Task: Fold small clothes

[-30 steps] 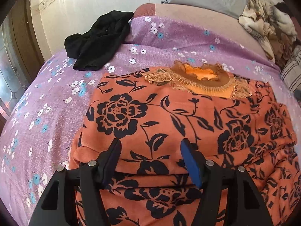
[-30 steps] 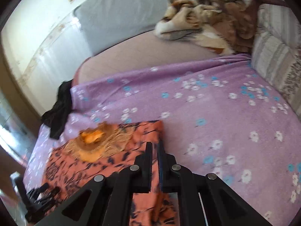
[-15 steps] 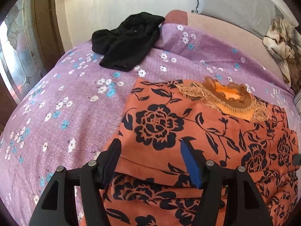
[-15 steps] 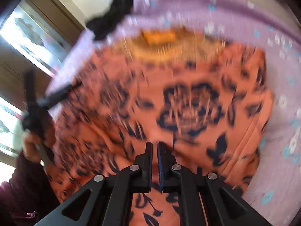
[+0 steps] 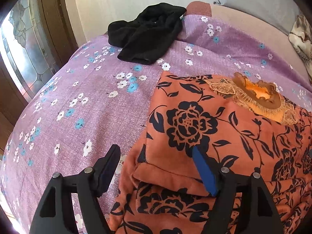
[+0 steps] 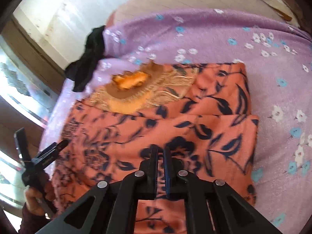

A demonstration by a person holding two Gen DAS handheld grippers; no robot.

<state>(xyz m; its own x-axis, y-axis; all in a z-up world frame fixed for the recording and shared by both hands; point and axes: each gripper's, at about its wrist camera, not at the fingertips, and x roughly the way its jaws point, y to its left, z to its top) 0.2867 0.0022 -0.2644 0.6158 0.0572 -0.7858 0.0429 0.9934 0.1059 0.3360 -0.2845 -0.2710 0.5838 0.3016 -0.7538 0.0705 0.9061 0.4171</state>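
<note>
One orange flowered dress (image 5: 224, 136) lies on the bed (image 5: 78, 107), sides already folded inward; further folds remain, and the black garment (image 5: 148, 33) beyond the dress is untouched. Left gripper (image 5: 156, 167): fingers opening, straddling the dress's near-left corner. Right gripper (image 6: 160, 167): fingers closed, empty. Only the right wrist view shows the dress's right edge and the person's hand (image 6: 37, 195).
</note>
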